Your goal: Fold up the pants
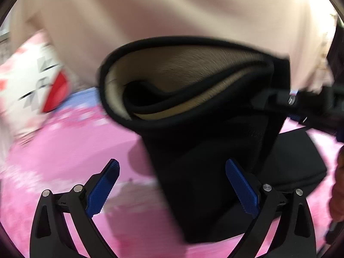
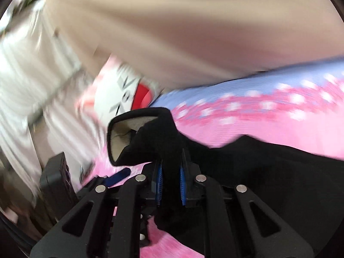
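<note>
Above a pink sheet point(image 1: 64, 150) with white blossom print, the black pants point(image 1: 204, 154) hang lifted, a leg opening turned toward the left wrist camera so its beige fleece lining point(image 1: 182, 68) shows inside the rolled black hem. At the near edge of that view the left gripper point(image 1: 172, 185) has its blue-padded fingers point(image 1: 103, 189) spread wide; the hanging black cloth passes in front of the right pad and partly between the two, but neither pad presses on it, as far as the blur allows. At far right in the same view the right gripper point(image 1: 301, 105) reaches in at the hem's corner, with a bit of a hand point(image 1: 338, 182) at the edge below it. Seen from the right wrist, the right gripper point(image 2: 171, 185) has its blue pads point(image 2: 159, 185) drawn close together, pinching a bunched fold of the pants point(image 2: 268, 172), which rise out of the jaws; the open hem with its pale lining point(image 2: 120, 137) stands just left of the fingers, and the rest of the cloth spreads away to the right over the sheet point(image 2: 268, 124). A white pillow point(image 1: 28, 81) with red and grey marks lies at the far left, and a beige wall or headboard point(image 1: 172, 6) fills the far side. Both views are smeared by motion.
</note>
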`<state>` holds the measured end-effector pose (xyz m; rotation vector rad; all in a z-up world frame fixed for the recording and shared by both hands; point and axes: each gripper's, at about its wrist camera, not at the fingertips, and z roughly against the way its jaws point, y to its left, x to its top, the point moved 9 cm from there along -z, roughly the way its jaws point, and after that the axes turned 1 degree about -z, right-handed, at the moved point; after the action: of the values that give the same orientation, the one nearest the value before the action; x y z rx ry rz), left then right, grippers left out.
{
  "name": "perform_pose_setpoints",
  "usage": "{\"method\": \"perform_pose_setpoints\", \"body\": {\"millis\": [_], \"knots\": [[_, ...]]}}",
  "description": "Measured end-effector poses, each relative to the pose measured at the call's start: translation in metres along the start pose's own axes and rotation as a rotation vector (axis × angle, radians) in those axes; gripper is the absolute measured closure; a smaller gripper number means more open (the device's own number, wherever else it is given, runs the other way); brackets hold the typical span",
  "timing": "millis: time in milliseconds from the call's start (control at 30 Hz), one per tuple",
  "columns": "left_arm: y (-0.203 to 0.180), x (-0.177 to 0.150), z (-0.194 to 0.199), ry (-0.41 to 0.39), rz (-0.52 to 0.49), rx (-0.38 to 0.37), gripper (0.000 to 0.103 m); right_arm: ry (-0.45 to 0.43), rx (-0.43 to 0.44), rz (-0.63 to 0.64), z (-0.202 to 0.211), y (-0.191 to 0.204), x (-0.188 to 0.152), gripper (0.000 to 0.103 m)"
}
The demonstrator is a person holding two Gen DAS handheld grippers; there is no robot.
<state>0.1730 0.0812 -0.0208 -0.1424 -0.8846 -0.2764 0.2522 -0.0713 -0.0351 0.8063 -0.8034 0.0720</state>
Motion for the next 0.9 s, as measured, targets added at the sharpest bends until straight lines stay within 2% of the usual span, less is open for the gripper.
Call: {"method": "perform_pose_setpoints", "body": {"millis": [33,67,167,233,367,433,500,567,633,667,700,733,767,800,833,867,900], "knots": [[-0.017,0.004,-0.001,-0.007,-0.016,-0.028,0.006,-0.020,-0.015,-0.046,0.020,-0.026,0.001,0.091],[-0.055,0.010,-0.005,-0.011,-0.065,-0.076,0.006,-0.040,-0.026,-0.094,0.039,-0.050,-0.001,0.091],[-0.130,0.011,-0.021,0.013,-0.184,-0.130,0.006,-0.097,-0.064,-0.231,0.087,-0.115,-0.014,0.091],[-0.182,0.003,-0.039,0.054,-0.254,-0.174,0.006,-0.122,-0.091,-0.300,0.111,-0.153,-0.025,0.091],[-0.250,-0.024,-0.067,0.138,-0.326,-0.227,0.006,-0.113,-0.133,-0.450,0.136,-0.220,-0.061,0.091],[-0.266,-0.035,-0.076,0.160,-0.357,-0.209,0.005,-0.100,-0.089,-0.492,0.136,-0.233,-0.074,0.091],[-0.269,-0.039,-0.083,0.139,-0.384,-0.146,0.005,-0.097,-0.061,-0.493,0.135,-0.234,-0.073,0.089],[-0.264,-0.038,-0.085,0.136,-0.377,-0.141,0.005,-0.084,-0.062,-0.473,0.132,-0.232,-0.068,0.086],[-0.259,-0.032,-0.079,0.153,-0.358,-0.142,0.006,-0.079,-0.023,-0.474,0.130,-0.228,-0.061,0.069],[-0.255,-0.027,-0.073,0.147,-0.344,-0.148,0.006,-0.084,0.001,-0.474,0.129,-0.223,-0.057,0.054],[-0.252,-0.022,-0.066,0.129,-0.332,-0.160,0.006,-0.094,0.014,-0.467,0.127,-0.217,-0.052,0.045],[-0.257,-0.024,-0.059,0.121,-0.334,-0.161,0.006,-0.106,0.010,-0.456,0.125,-0.214,-0.048,0.044],[-0.262,-0.024,-0.061,0.126,-0.346,-0.159,0.006,-0.130,-0.002,-0.433,0.125,-0.212,-0.043,0.047],[-0.264,-0.027,-0.066,0.141,-0.372,-0.151,0.006,-0.158,-0.056,-0.406,0.127,-0.216,-0.041,0.068],[-0.266,-0.030,-0.071,0.154,-0.389,-0.134,0.006,-0.156,-0.095,-0.394,0.127,-0.218,-0.041,0.080],[-0.265,-0.033,-0.074,0.168,-0.402,-0.115,0.006,-0.163,-0.089,-0.419,0.128,-0.219,-0.041,0.088],[-0.264,-0.036,-0.075,0.174,-0.404,-0.105,0.006,-0.175,-0.072,-0.438,0.133,-0.219,-0.043,0.089]]}}
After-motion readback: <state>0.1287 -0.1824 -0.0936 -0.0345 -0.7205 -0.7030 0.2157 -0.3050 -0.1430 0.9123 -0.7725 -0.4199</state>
